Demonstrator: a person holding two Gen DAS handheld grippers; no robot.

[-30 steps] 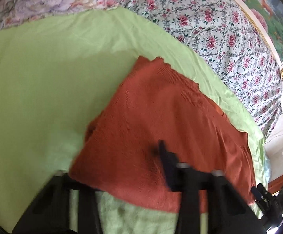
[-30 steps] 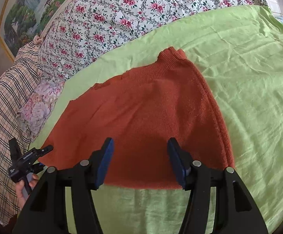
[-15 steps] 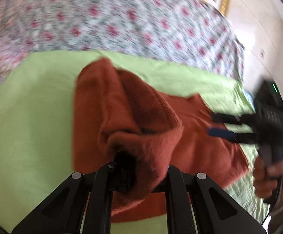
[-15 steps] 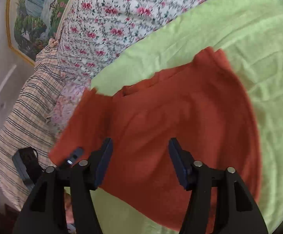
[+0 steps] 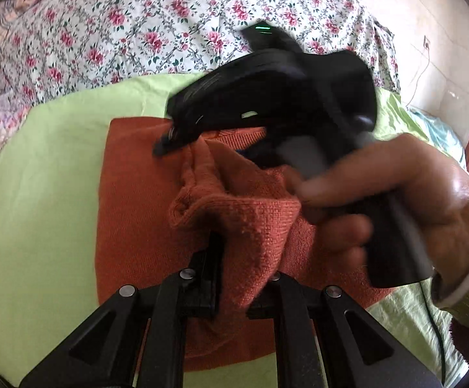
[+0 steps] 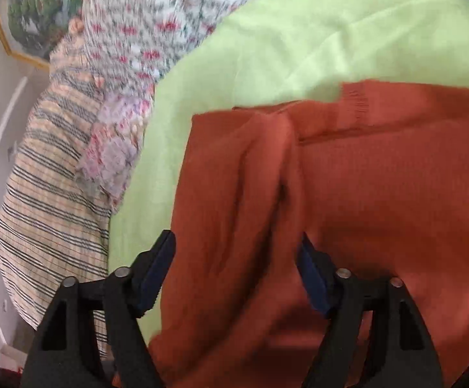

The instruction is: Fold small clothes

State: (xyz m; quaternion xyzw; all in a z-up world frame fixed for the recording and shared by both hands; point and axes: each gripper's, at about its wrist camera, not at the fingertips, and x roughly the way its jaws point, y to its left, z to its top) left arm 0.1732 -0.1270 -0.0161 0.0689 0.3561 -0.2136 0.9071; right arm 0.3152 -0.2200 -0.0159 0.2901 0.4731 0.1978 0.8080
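Observation:
A rust-orange knit garment [image 5: 137, 194] lies on a light green sheet [image 5: 40, 194]. My left gripper [image 5: 237, 271] is shut on a bunched fold of it, lifted over the flat part. In the left wrist view a person's hand [image 5: 412, 200] holds the right gripper's black housing [image 5: 283, 90] close above the fold. In the right wrist view the right gripper [image 6: 237, 274] hovers over the garment [image 6: 380, 210] near its left edge. Its jaws are closing, with a raised ridge of cloth between the blue pads [image 6: 315, 278], which do not press on it.
A floral quilt [image 5: 137, 26] lies beyond the green sheet [image 6: 299, 32]. A striped plaid blanket [image 6: 47, 194] lies at the left in the right wrist view, under a framed painting [image 6: 24, 26]. A pale wall [image 5: 435, 32] stands at the right in the left wrist view.
The left gripper shut on the garment's edge and carried it up and across into a fold. The right gripper swung left over the garment and now fills the left wrist view.

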